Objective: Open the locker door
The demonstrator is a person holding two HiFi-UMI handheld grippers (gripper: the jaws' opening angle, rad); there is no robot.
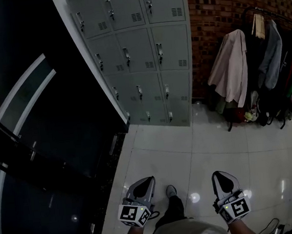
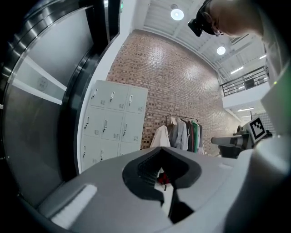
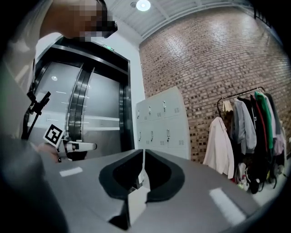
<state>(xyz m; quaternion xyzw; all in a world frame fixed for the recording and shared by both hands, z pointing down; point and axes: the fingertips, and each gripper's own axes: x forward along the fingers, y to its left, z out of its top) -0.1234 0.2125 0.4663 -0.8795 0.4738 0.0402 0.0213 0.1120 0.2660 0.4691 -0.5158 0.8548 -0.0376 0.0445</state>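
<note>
Left gripper (image 1: 147, 180): held level; jaws closed tip to tip, nothing between them.
Right gripper (image 1: 217, 174): held level; jaws closed to a thin seam, empty.
Locker (image 1: 140, 53): grey bank, three columns, every door shut. It stands well ahead of both sets of jaws, out of reach.
Door handles (image 1: 126, 54): small upright pulls, one near the left edge of each door, far beyond the jaw tips.
Floor (image 1: 216, 148): glossy tiles between the jaws and the locker.
Clothes rack (image 1: 263, 51): ahead and to the right of the right jaws, beside the locker.
Dark glass wall (image 1: 33, 124): to the left of the left jaws, running up to the locker's side.
Stage (judged): approach only; no contact with any door.
Risk, closed jaws: if they arrive still closed, the tips will butt the door face and skid off the pull.
Risk, wrong door: the pulls are small and close together, so a slightly off line could catch a neighbouring one.
Risk, latch: a locked door would make the pads slip or rock the cabinet.
Risk, swing: hinges look to be on the right; a straight pull rather than an arc could strip the grip.
</note>
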